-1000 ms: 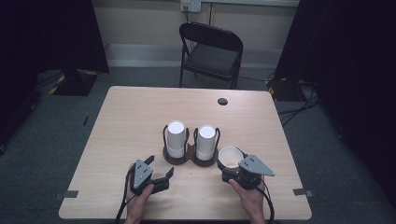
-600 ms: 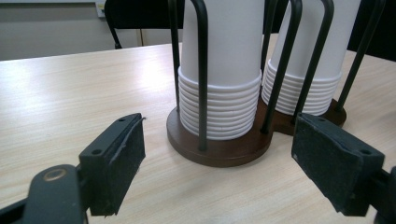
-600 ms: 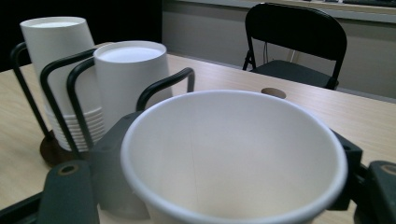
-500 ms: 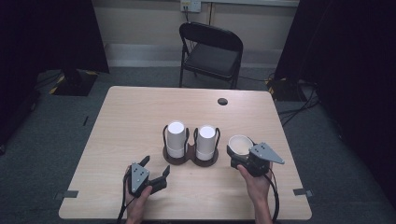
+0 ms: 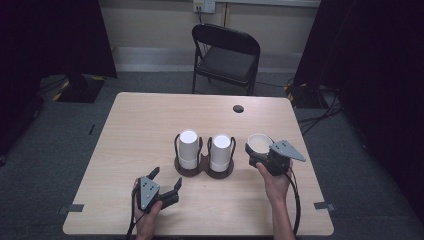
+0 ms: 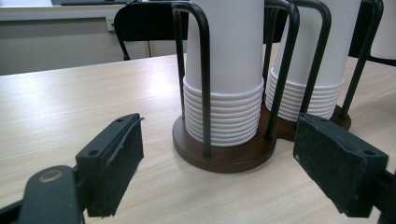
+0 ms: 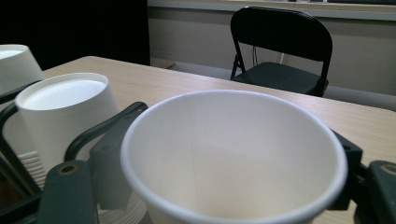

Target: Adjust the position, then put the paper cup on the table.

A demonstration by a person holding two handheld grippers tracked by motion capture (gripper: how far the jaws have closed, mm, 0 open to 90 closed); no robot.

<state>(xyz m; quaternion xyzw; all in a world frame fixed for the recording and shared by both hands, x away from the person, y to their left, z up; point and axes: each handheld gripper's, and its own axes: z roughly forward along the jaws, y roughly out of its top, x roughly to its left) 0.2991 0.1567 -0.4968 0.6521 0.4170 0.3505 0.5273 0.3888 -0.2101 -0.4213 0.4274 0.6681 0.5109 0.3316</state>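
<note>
Right now the right gripper [image 5: 257,152] holds a single white paper cup [image 5: 260,142], mouth upward, with its jaws closed against the cup's sides, to the right of the dark wooden two-bay cup holder with black wire hoops [image 5: 204,167]. In the right gripper view the cup's open rim [image 7: 233,154] sits squarely between the jaws. Each bay of the holder carries a stack of upside-down white paper cups: the left stack [image 5: 188,149] and the right stack [image 5: 220,152], standing close together on the pale wooden table [image 5: 150,120].

The left gripper [image 5: 162,182] rests low near the table's front edge, its jaws spread wide and holding nothing, pointed at the holder's base [image 6: 224,156].

Risks, as I judge them: a thin paper cup buckles easily, so squeezing harder could crease its wall or make it pop out of the grip. If the cup is swung back toward the holder, its rim could catch a wire hoop [image 6: 203,70] and tip the holder. The free gripper, closing on the base carelessly, could shove the whole holder across the table.
</note>
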